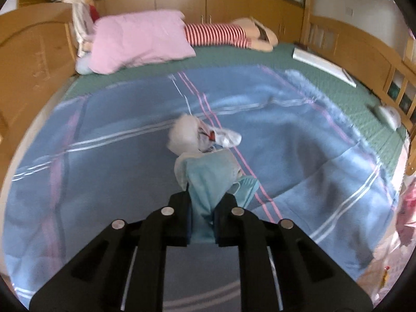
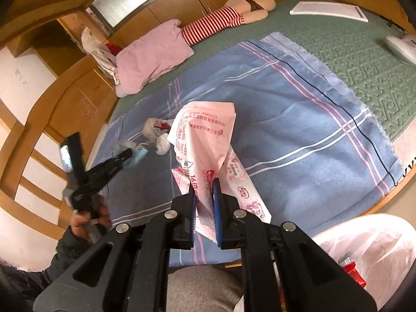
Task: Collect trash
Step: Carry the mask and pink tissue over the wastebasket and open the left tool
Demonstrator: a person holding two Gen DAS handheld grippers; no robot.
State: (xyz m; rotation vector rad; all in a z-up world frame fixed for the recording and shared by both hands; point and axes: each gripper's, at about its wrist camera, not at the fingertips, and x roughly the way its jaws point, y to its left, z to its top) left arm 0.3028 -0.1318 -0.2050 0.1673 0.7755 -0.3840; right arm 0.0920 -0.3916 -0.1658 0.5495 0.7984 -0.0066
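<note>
Here the left gripper (image 1: 202,215) is clamped on a light blue face mask (image 1: 210,179), the fabric pinched between its two dark fingers (image 1: 182,208) and bulging out ahead of the tips over the blue plaid blanket (image 1: 104,161). Just beyond the mask, farther along the gripper's line, lies a crumpled white tissue wad (image 1: 186,132) with a scrap of printed wrapper against it, resting on the blanket. Well ahead of that, a pink pillow (image 1: 137,39) and a striped stuffed toy (image 1: 218,35) lie at the far edge of the green mattress (image 1: 351,96).

The right gripper (image 2: 205,208) is closed on a pink printed plastic wrapper (image 2: 205,140), which stands up between the blue-padded fingers (image 2: 215,208) and folds over ahead of them. To its left, the left gripper appears from outside, blurred, held by a hand (image 2: 88,215) in a dark sleeve, the mask at its tip. Below and right of the right gripper, near the camera, sits a white trash bag (image 2: 377,244).
</note>
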